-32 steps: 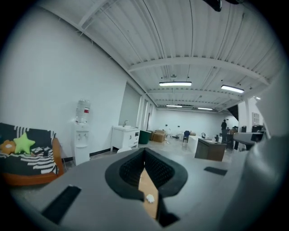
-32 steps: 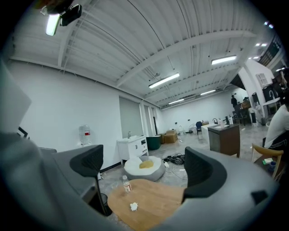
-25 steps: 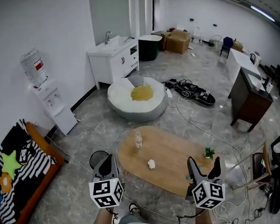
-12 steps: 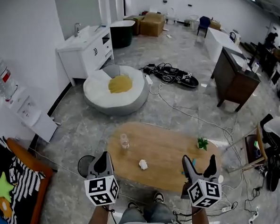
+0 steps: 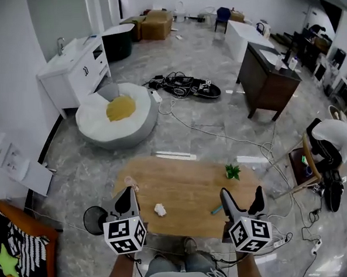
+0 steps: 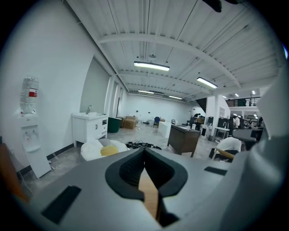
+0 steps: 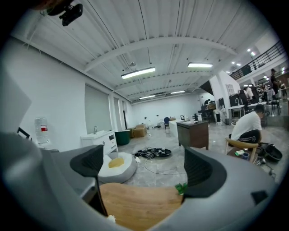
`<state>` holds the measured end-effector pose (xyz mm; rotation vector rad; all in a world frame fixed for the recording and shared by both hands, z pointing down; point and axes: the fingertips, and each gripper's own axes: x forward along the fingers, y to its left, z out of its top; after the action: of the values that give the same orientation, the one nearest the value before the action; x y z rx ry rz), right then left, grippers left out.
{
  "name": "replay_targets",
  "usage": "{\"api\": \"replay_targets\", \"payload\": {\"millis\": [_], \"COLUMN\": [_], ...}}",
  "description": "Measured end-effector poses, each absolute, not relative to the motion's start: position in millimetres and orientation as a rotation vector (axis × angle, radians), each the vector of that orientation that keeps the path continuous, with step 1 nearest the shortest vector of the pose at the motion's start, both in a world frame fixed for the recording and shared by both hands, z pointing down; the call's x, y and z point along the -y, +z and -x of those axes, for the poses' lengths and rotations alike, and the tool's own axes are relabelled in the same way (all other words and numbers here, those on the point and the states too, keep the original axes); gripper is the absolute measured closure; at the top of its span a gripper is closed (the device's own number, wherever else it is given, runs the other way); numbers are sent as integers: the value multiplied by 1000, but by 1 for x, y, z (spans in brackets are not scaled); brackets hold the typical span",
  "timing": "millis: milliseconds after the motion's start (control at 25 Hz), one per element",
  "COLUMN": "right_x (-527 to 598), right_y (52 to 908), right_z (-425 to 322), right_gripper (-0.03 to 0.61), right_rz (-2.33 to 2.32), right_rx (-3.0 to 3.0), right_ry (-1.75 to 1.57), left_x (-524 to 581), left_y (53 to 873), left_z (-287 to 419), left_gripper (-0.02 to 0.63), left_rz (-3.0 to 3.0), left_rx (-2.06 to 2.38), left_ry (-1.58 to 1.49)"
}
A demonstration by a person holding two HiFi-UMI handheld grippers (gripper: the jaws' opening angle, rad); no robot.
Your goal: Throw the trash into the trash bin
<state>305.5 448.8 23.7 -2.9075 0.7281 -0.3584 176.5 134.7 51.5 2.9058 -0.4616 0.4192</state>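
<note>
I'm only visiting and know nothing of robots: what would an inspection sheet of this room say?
Surface: oval wooden table on a grey stone floor.
Job's things: crumpled white paper ball on the table; round black trash bin on the floor by its left end.
Clutter: clear plastic bottle, small green plant, teal pen-like stick, all on the table.
Grippers: left claw shut, empty; right claw open, empty; both held at the table's near side.
Cables: white cable across the floor; black cable tangle beyond.
Surroundings: white beanbag with yellow cushion, white sink cabinet, dark brown desk, seated person.
</note>
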Motion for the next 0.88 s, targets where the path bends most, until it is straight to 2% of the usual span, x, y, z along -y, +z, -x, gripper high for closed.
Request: {"api": "replay_targets", "payload": {"millis": [200,440,640,880], "right_x": [-510,-531,-532,-519], "right_y": [35,65,142,284], "right_z": [-318,-335,-351,-373], "right_gripper": [18,26,32,31], "right_rz": [2950,2938,2884,2852], "right_rx": [-539,-446,-438,-438], "right_ry": [-419,-478,-657,-838], "left_x": [-179,-221,-228,-227], "left_y": [70,88,153,274], "left_z": [-237,-290,-301,-308], "left_gripper": [623,623,623,623], "left_rz": [-2897,-2925,-2889,-2834], "left_rx": [272,78,78,134], "left_ry": [458,502,679,829]}}
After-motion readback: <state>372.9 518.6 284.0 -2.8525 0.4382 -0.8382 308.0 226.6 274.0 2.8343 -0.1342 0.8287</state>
